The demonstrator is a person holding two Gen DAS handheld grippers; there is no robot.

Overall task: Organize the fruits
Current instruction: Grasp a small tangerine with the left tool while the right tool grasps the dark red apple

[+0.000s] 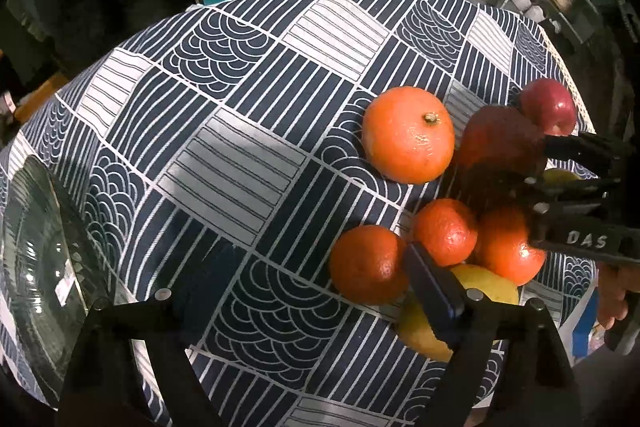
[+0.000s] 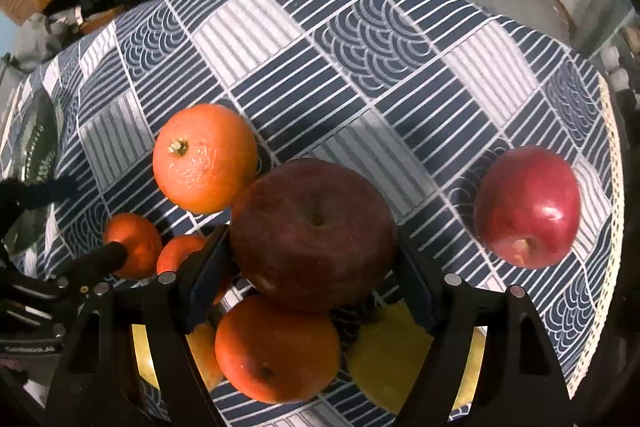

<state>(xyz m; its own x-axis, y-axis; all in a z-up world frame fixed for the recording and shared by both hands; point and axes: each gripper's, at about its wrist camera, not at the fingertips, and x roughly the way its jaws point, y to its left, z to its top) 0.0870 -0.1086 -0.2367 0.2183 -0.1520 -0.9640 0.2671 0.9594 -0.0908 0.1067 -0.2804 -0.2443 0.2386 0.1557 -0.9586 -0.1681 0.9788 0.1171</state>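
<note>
Right gripper (image 2: 312, 267) fingers snug against the dark apple (image 2: 312, 231); left gripper (image 1: 320, 291) fingers apart (one beside an orange (image 1: 366, 263)), nothing between.

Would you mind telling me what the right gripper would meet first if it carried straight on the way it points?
Most likely the dark red apple: it already sits between the right gripper's jaws. Whether the pads touch it yet is unclear.

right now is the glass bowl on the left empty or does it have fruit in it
Empty, as far as shown: the glass bowl holds no fruit, only a small sticker. All the fruit, like the big orange, sits on the tablecloth.
</note>
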